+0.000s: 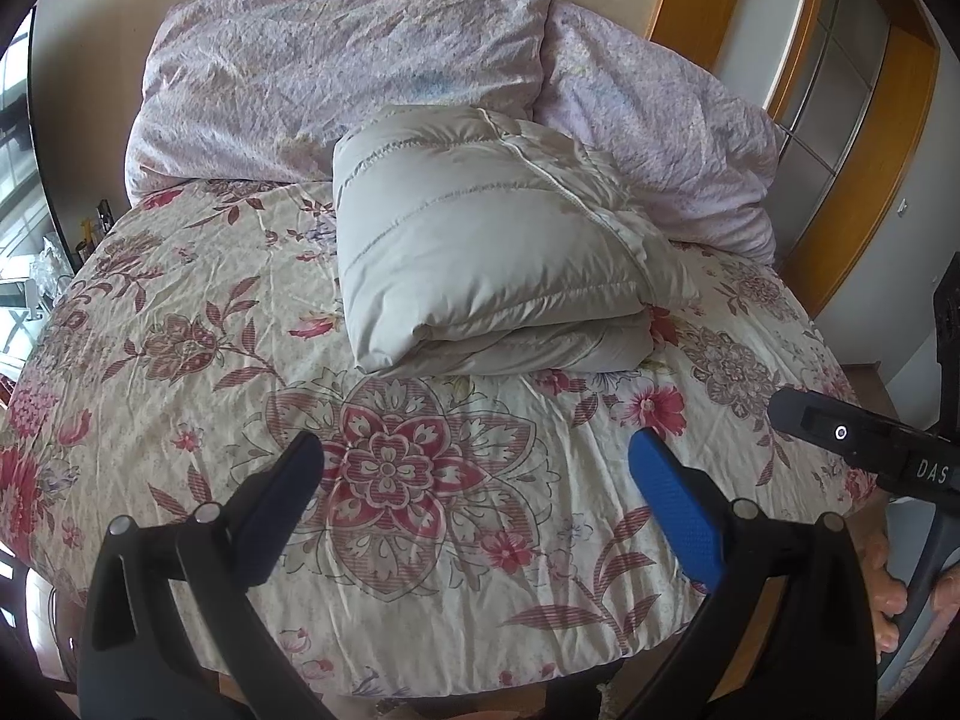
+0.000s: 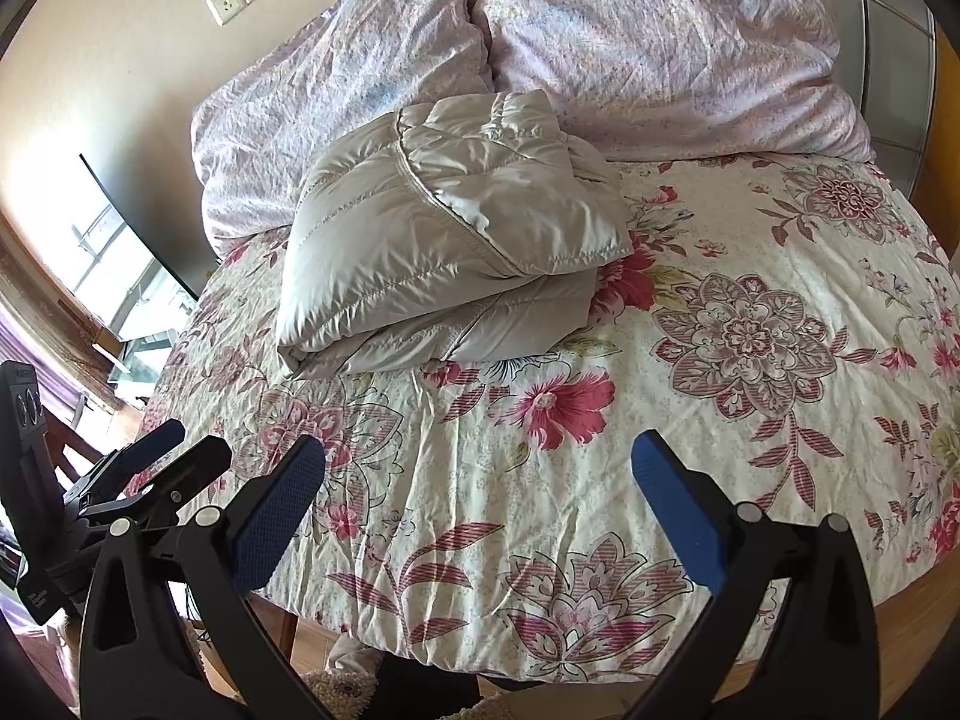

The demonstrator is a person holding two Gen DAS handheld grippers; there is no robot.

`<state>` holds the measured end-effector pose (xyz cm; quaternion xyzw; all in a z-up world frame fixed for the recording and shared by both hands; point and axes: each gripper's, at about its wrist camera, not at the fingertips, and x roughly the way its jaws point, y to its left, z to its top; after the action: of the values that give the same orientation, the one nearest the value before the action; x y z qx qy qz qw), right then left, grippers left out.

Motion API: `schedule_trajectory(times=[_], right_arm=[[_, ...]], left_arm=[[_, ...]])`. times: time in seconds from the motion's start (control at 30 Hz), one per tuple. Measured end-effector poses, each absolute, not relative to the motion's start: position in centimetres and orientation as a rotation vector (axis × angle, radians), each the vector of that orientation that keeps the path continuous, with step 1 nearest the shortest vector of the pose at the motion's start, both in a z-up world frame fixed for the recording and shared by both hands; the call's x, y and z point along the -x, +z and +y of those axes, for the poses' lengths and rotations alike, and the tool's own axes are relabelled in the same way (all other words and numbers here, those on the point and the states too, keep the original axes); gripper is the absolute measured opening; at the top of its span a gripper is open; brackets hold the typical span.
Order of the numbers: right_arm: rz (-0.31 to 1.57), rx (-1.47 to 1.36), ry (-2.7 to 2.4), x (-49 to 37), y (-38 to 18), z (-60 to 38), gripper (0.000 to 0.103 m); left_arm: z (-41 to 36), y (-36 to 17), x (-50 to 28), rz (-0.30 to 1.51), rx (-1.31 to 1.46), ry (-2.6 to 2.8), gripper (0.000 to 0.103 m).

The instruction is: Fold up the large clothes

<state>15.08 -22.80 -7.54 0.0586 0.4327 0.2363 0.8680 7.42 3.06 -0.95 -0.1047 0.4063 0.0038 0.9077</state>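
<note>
The jacket (image 1: 480, 240) lies on the bed (image 1: 420, 540) as a thick folded bundle, toward the far side, its far edge touching the pillows (image 1: 336, 60). Both grippers hang over the near edge of the bed, well apart from it. The left gripper (image 1: 477, 480) has its jaws spread wide with nothing between them, and the right gripper (image 2: 477, 480) is the same: wide and empty.

Judging by the stacked layers and the squared outline, the folding looks done or nearly so. The step in hand seems to be a pause after the last fold. If anything remains, it would be a tidy-up: the top layer sits skewed over the lower one, with a corner jutting toward the right. Squaring that would call for reaching across to the far side and pinching the slippery, puffy shell firmly, since a light grip on such fabric is likely to slide.

The left view shows the bundle's rolled near edge and, at its right edge, part of the right gripper's body with the person's fingers (image 1: 888, 594) around a handle. The right view shows the skewed top layer better, a wall socket (image 2: 225, 3), a window (image 2: 114, 258), and the left gripper at far left.
</note>
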Motion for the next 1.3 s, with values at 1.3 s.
schedule_trajectory(times=[1.3], right_arm=[[0.91,-0.126,0.493,-15.7,-8.0,-22.6,0.102]], left_arm=[[3.8,-2.3,-8.3,0.856,0.221,0.008,0.101]])
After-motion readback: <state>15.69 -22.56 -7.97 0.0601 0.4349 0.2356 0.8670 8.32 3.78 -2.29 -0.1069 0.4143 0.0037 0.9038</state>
